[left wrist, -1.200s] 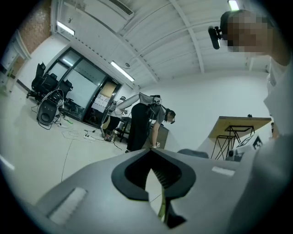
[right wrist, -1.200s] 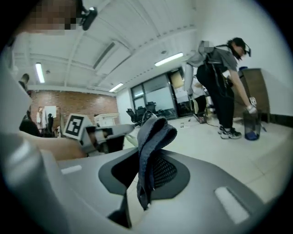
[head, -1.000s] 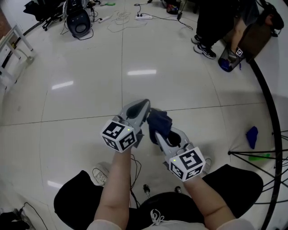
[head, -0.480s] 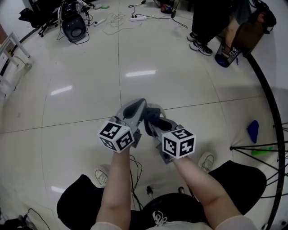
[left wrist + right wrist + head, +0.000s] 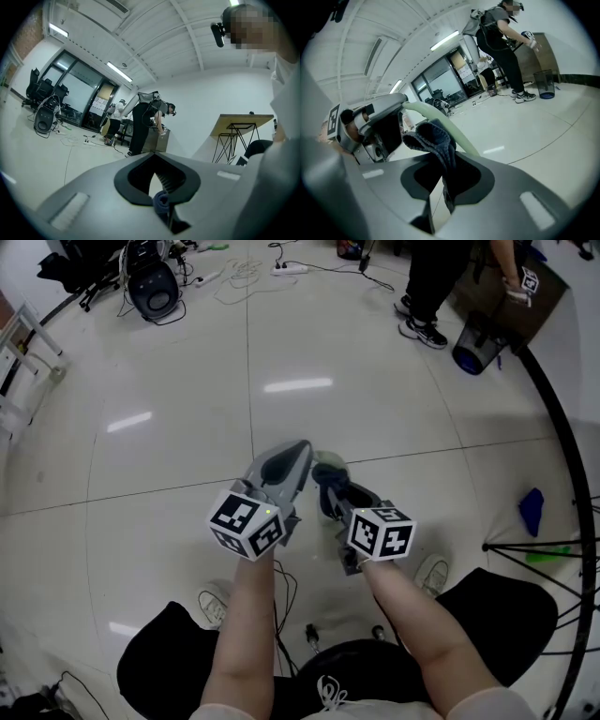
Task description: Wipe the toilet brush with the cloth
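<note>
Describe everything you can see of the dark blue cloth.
The dark blue cloth looks like a soft knitted rag, bunched into folds. The right gripper is shut on its lower part, so the rest stands up out of the jaws as a crumpled lump. That lump lies against the pale green brush handle, which comes from the left gripper. It is held clear of the floor.

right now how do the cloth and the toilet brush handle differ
The cloth is dark blue and bunched in soft folds; the toilet brush handle is pale green, smooth and curved. The cloth is pinched in the shut jaws of the right gripper; the handle runs out from the left gripper. They appear to touch where the cloth lies against the handle.
</note>
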A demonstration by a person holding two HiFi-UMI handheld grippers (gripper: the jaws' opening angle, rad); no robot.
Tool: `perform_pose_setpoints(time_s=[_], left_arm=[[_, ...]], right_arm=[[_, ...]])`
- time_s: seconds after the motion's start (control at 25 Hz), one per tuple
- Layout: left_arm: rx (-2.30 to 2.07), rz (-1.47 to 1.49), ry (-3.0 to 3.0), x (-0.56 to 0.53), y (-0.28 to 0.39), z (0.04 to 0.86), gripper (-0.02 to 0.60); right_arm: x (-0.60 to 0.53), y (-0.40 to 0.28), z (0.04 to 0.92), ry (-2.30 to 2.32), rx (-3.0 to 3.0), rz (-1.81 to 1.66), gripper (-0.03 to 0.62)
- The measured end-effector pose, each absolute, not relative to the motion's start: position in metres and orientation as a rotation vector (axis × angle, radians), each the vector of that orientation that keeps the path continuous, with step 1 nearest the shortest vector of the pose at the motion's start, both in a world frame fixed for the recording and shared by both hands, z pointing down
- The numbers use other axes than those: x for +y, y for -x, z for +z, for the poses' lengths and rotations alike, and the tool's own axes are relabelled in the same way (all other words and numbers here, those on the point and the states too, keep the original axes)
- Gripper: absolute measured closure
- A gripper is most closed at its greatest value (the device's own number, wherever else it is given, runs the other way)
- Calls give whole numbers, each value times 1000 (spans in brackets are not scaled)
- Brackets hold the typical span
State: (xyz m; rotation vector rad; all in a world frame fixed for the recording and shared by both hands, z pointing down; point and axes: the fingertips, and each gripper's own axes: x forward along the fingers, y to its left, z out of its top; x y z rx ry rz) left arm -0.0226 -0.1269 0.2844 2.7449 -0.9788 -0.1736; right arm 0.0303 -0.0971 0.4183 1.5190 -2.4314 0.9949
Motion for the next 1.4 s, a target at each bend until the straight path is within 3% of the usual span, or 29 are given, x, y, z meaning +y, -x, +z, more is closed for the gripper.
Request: perform_pose_setpoints(time_s=[0.96,1.12,1.4], left_arm=[[-999,-177,-2751,-128,27,281,575],[-1038,-171,-2729,-129,31,285,575],[-1195,-269,-2692,-120,55,238,575]], right_arm=[[-69,-59,563,-1499,-2071,1344,525],[-51,-50,529,-1436,-2180,1214,525],[-38,-91,415,-1481,-2368,574,525]])
